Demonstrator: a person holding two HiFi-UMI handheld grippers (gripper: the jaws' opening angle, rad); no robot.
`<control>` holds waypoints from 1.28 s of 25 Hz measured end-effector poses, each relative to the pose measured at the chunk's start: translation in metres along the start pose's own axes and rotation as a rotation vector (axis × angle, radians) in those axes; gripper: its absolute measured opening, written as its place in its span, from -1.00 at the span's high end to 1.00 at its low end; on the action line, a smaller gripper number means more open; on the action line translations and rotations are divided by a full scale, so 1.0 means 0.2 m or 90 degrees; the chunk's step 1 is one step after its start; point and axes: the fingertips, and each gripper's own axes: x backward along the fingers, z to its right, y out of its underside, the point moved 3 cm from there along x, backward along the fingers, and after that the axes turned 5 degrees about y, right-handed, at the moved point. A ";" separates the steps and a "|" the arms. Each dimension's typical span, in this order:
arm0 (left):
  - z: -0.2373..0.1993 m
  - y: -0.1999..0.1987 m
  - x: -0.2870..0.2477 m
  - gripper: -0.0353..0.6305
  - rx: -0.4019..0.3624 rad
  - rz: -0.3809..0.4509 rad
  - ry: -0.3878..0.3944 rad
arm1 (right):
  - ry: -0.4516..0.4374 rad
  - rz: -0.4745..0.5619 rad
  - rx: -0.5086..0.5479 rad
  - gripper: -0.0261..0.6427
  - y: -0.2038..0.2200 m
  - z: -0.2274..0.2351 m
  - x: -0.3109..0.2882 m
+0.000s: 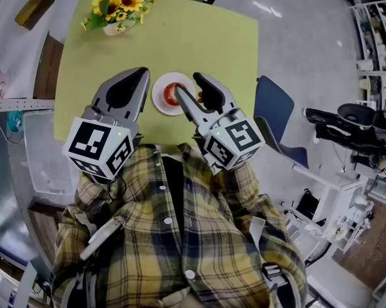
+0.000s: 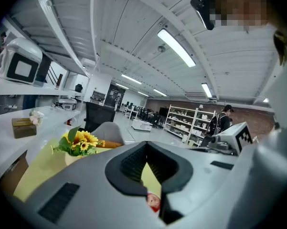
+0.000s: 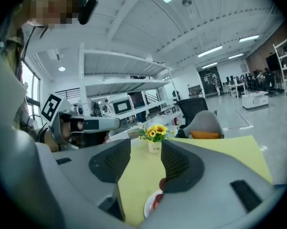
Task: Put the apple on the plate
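While both grippers hung over the near edge of the table (image 1: 199, 37), the head view showed sunflowers (image 1: 119, 5) at the table's upper left corner. Lower down, left of centre, the left gripper (image 1: 141, 74) had its jaws pressed together at the tips with nothing in them, and its marker cube (image 1: 99, 147) sat below it. Just right of its tips lay the plate (image 1: 159, 102), near the table's middle, with the apple (image 1: 171, 95) resting on it. The nearer jaw of the right gripper (image 1: 187, 82) crossed in front of the apple's right side, so whether it touched the fruit could not be told. That gripper's jaws stood spread and empty. A plaid shirt (image 1: 173, 236) filled the bottom of the frame, and a blue chair (image 1: 273, 104) stood right of the table. In the left gripper view the sunflowers (image 2: 79, 142) were at centre left. The left gripper (image 2: 146, 151) was closed at the tips, and a sliver of the apple (image 2: 154, 202) showed in the gap below them. In the right gripper view the left gripper (image 3: 81, 124) appeared at centre left. The sunflowers (image 3: 155, 133) showed through the open gap of the right gripper (image 3: 146, 144), and the plate (image 3: 149, 207) with the apple (image 3: 157, 200) peeked out at the bottom, well below the jaws.
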 end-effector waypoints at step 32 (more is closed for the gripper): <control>0.16 -0.18 -0.03 0.88 -0.029 0.034 0.075 | 0.012 0.127 -0.034 0.94 -0.39 -0.07 0.21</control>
